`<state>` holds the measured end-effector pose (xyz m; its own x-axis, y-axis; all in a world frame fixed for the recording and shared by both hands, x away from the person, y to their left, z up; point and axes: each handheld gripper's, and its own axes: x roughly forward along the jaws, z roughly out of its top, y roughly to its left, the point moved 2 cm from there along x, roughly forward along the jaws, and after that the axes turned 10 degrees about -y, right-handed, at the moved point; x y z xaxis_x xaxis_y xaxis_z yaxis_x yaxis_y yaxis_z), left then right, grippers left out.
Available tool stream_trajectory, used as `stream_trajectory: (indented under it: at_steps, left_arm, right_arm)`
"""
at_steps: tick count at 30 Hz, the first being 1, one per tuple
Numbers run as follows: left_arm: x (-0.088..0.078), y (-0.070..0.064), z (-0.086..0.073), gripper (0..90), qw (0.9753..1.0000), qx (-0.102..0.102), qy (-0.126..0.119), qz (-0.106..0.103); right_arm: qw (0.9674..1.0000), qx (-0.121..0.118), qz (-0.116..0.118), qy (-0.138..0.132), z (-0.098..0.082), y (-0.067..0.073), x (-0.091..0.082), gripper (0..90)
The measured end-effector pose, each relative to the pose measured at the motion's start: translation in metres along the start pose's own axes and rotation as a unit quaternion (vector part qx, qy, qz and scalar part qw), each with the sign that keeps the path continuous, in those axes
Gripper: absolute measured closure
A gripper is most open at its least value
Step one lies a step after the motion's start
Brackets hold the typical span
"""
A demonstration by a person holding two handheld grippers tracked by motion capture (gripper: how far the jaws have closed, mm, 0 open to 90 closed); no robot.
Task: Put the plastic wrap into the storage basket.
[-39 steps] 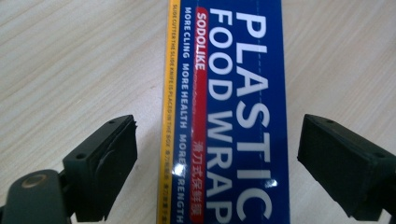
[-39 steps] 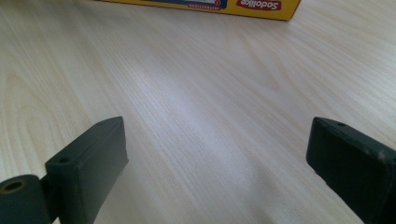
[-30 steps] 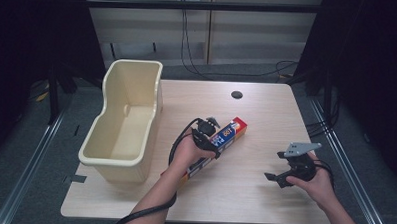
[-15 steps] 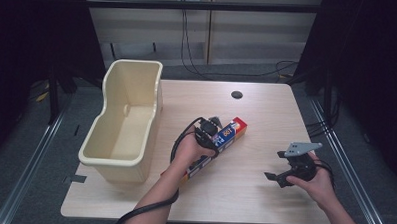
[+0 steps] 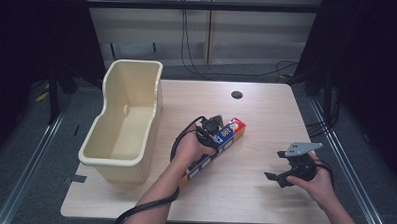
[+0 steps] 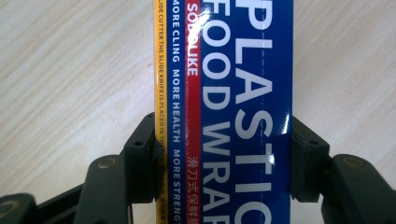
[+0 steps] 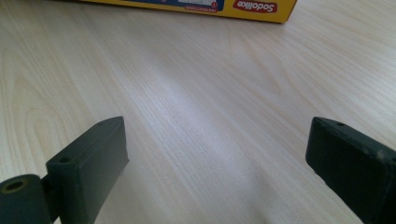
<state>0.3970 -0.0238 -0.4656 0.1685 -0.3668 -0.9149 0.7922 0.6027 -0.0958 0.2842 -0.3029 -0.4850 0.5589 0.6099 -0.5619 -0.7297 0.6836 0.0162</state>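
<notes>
A long blue, red and yellow box of plastic food wrap (image 5: 229, 133) lies slantwise on the wooden table (image 5: 266, 114). My left gripper (image 5: 209, 134) comes down on its middle from above. In the left gripper view the jaws have just been closing, and both pads now press the long sides of the box (image 6: 233, 93), so my left gripper (image 6: 223, 154) is shut on it. My right gripper (image 5: 276, 166) rests low over the table's right front. Its jaws stand wide open in the right gripper view (image 7: 217, 154) over bare wood, and the box's yellow edge (image 7: 210, 7) lies farther off.
A cream plastic bin (image 5: 110, 154) stands along the table's left edge, to the left of the box. A dark round hole (image 5: 236, 95) sits near the table's far edge. Cables trail from both grippers towards the near edge.
The left hand has settled slightly lower onto the box's middle. The right hand and the box have kept still.
</notes>
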Motion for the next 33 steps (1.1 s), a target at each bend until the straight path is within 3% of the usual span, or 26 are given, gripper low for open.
stream_trajectory:
  at_steps: [3,5,7,11,16,21,25,33]
  left_arm:
    - [-0.007,-0.001,0.0,40.5,0.9998,-0.02,0.004,-0.005]
    - [-0.01,0.001,0.001,40.5,0.9998,-0.013,0.012,-0.01]
    - [-0.016,0.001,0.001,40.5,0.9995,-0.028,0.004,-0.012]
    - [-0.028,0.004,0.002,40.4,0.9992,-0.035,-0.001,-0.02]
    - [-0.038,0.005,0.003,40.4,0.9993,-0.035,0.003,-0.013]
    - [-0.049,0.009,0.003,40.4,0.9986,-0.048,0.003,-0.022]
    - [-0.056,0.011,0.004,40.4,0.9987,-0.046,0.011,-0.018]
    - [-0.075,0.014,0.009,40.4,0.9983,-0.053,0.005,-0.022]
  right_arm:
    - [1.0,0.001,0.001,0.0,0.0,0.0,0.0,5.4]
    - [1.0,-0.001,0.002,-0.002,0.0,0.0,0.0,5.4]
    - [1.0,-0.001,0.001,-0.002,0.001,0.001,0.0,5.4]
    - [1.0,0.0,0.002,-0.003,0.001,0.001,0.0,5.3]
    - [1.0,0.0,0.004,-0.002,0.001,0.001,0.0,5.0]
    - [1.0,0.0,0.008,-0.004,0.001,0.001,0.001,3.6]
    - [0.9999,-0.002,0.01,-0.003,0.001,0.002,0.001,2.8]
    - [0.9999,-0.001,0.01,-0.003,0.001,0.001,0.001,2.5]
